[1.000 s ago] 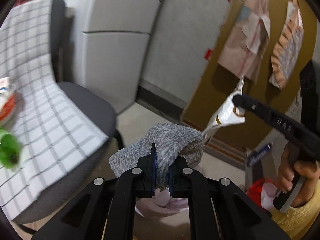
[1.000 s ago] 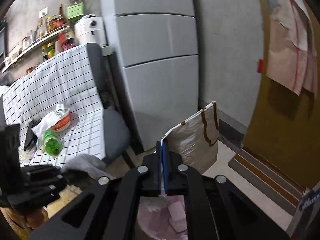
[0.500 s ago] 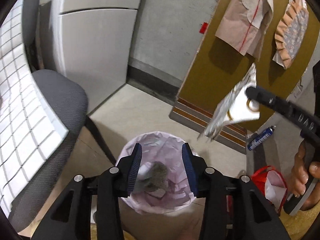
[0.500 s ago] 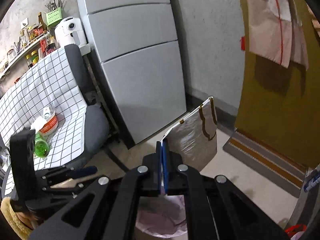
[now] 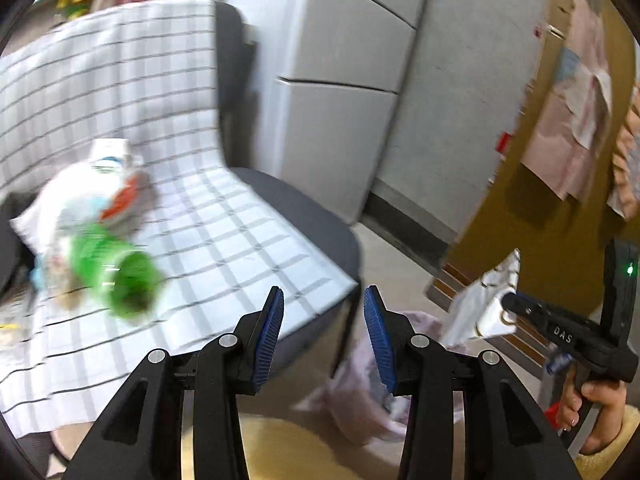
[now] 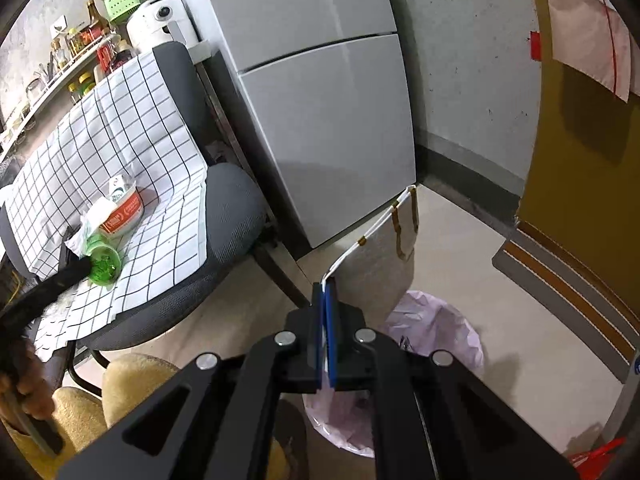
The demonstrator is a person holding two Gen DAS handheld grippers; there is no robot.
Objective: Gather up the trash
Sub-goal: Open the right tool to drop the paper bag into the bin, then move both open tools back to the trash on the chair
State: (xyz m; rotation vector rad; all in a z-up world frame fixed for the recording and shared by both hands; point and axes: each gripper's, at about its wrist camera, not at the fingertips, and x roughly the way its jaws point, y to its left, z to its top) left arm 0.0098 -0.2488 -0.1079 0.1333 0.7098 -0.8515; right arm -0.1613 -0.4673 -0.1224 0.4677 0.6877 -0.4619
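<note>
1. Left wrist view: the left gripper [image 5: 323, 322] has its blue pads spread wide with nothing between them, and it points over the chair [image 5: 304, 220] draped in a checked cloth [image 5: 168, 128]. On that cloth, to the gripper's left, lie a green plastic bottle [image 5: 116, 276], a red-and-white paper cup [image 5: 120, 196] and crumpled white wrapping [image 5: 44, 216], all blurred.
2. In the same view, the pink-lined bin [image 5: 360, 384] sits on the floor just beside the chair, partly behind the gripper's right finger. My guess is that this hand is going for more rubbish; the bottle, nearest the chair's front edge, looks the likely pick, and it calls for a wide straddle across its round body.
3. Right wrist view: the right gripper [image 6: 325, 334] is clamped shut on the edge of a silvery snack bag [image 6: 380, 256], held above the bin [image 6: 440, 320]. To drop it, the jaws need only part over the bin's mouth.
4. The room: pale floor tiles [image 6: 460, 240], a grey fridge [image 6: 320, 120] behind the chair, a cluttered shelf [image 6: 60, 76] of jars, a mustard door [image 6: 580, 160].
</note>
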